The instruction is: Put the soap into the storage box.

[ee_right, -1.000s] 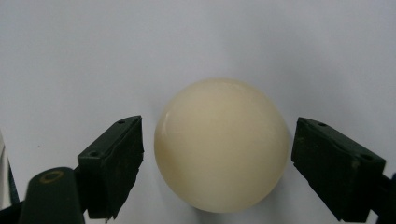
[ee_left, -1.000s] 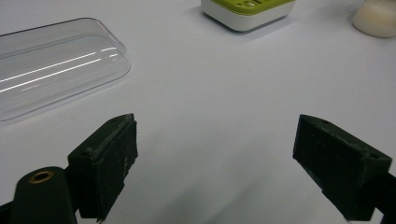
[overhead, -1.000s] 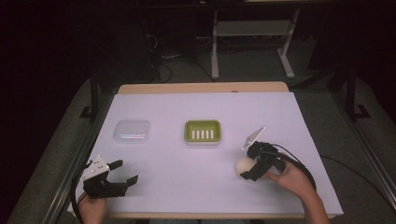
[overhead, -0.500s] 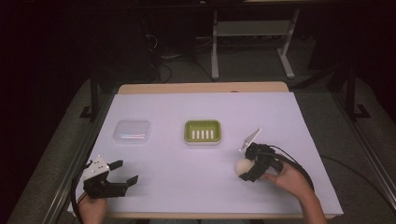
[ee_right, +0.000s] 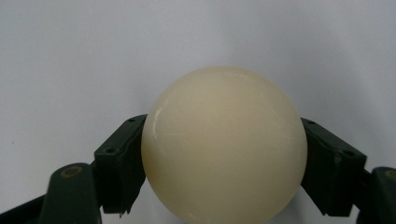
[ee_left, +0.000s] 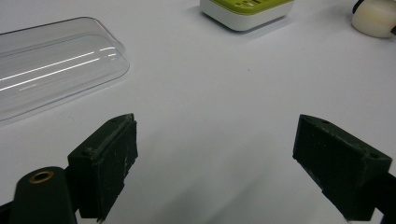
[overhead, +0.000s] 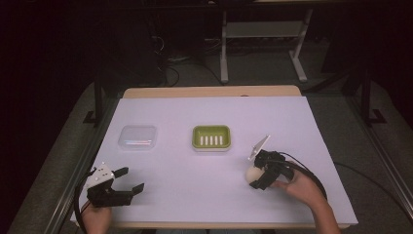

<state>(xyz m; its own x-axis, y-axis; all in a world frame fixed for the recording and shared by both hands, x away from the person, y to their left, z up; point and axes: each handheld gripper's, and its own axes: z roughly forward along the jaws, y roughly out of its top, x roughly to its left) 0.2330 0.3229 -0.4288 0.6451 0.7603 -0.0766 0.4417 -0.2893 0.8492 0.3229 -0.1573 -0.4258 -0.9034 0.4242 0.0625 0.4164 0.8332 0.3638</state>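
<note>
A cream round soap (ee_right: 224, 144) sits between the jaws of my right gripper (ee_right: 224, 163), which is shut on it; both jaws press its sides. In the high view that soap (overhead: 253, 174) is at the right of the white table cover, low over it, with my right gripper (overhead: 258, 176) around it. A green soap dish (overhead: 211, 137) with a white base lies at mid-table, also in the left gripper view (ee_left: 247, 11). My left gripper (overhead: 127, 179) rests at the front left, jaws wide apart and empty (ee_left: 215, 163).
A clear plastic lid (overhead: 138, 137) lies left of the dish and close ahead of my left gripper (ee_left: 51, 60). The white cover (overhead: 195, 195) spans the table. A metal stand (overhead: 263, 34) is on the floor behind the table.
</note>
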